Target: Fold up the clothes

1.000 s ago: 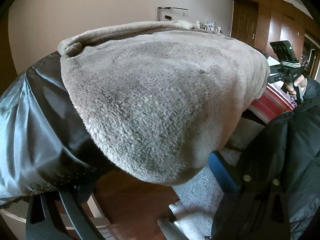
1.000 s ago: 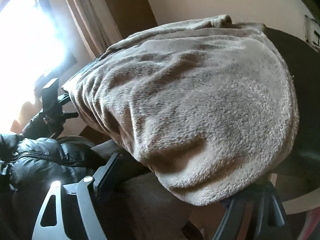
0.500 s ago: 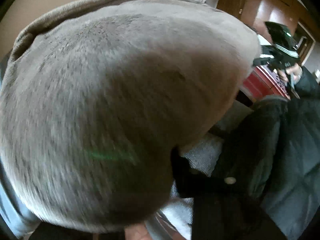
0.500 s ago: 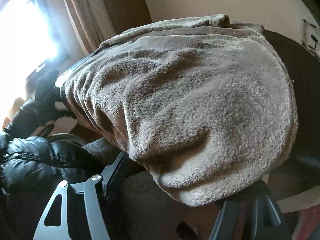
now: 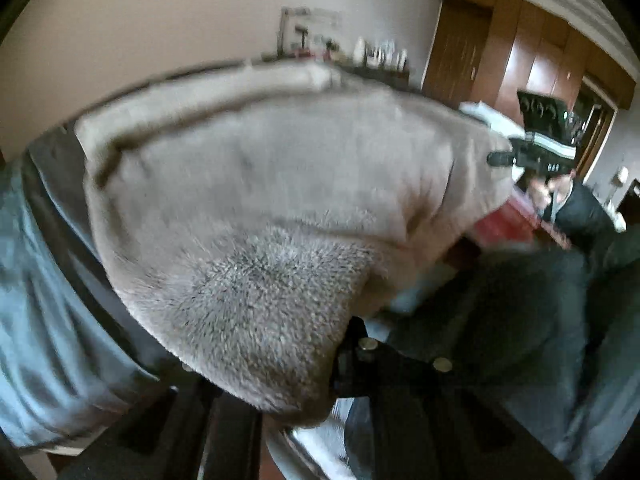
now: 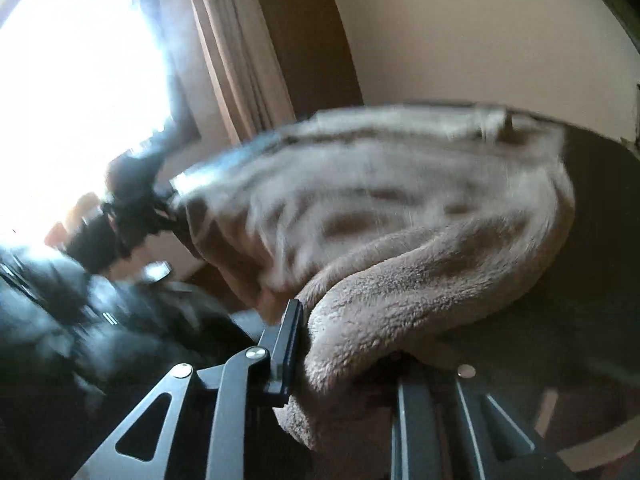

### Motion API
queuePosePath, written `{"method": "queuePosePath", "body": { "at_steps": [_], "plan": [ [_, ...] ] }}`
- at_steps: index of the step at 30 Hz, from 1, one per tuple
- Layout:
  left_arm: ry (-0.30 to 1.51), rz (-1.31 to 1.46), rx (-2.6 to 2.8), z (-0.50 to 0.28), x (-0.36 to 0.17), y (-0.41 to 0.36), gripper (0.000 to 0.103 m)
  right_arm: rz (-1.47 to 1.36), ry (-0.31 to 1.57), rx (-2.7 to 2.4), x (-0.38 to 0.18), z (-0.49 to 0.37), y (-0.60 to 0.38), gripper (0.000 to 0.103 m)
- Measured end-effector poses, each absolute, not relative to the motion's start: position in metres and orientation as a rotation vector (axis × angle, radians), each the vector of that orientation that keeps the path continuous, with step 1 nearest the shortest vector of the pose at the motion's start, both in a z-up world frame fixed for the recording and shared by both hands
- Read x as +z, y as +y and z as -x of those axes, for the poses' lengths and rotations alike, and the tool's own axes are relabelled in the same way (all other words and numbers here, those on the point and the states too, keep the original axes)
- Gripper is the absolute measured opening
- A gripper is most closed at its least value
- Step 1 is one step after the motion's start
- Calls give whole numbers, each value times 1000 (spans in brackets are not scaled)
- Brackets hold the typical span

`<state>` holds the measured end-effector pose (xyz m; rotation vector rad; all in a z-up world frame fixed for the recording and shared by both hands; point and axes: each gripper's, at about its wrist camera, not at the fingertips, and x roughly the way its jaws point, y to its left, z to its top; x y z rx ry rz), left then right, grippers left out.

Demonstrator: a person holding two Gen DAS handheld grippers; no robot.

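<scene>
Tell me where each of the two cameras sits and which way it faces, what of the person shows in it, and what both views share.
Left wrist view: sits on the left gripper, looking forward and down along its fingers at the brown fleece garment clamped between them; the right gripper and the person's dark jacket sleeve show beyond.
Right wrist view: sits on the right gripper, jaws closing on the fleece's edge, facing the bright window; the left gripper shows there.
Shared: the same fleece, and each other's gripper.

The far wall (image 5: 160, 40) is plain beige. Brown wooden doors (image 5: 520, 60) stand at the right. A very bright window (image 6: 72, 80) with beige curtain (image 6: 240, 60) is left.
</scene>
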<state>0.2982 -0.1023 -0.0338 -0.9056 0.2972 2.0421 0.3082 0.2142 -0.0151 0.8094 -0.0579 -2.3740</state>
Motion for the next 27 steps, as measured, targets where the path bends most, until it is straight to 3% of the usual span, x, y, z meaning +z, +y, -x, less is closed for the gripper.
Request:
{"method": "queuePosePath", "body": {
  "at_steps": [7, 14, 21, 27],
  "plan": [
    [235, 756, 2173, -290, 23, -125, 11, -566, -77, -2448, 43, -301, 209, 23],
    [46, 690, 2269, -256, 71, -146, 11, -368, -173, -2583, 89, -278, 230, 23],
    [-49, 674, 2315, -220, 97, -138, 11, -292, -286, -2718, 116, -248, 255, 23],
    [-110, 693, 2328, -193, 106, -132, 12, -306, -255, -2795, 124, -223, 252, 23]
  ]
}}
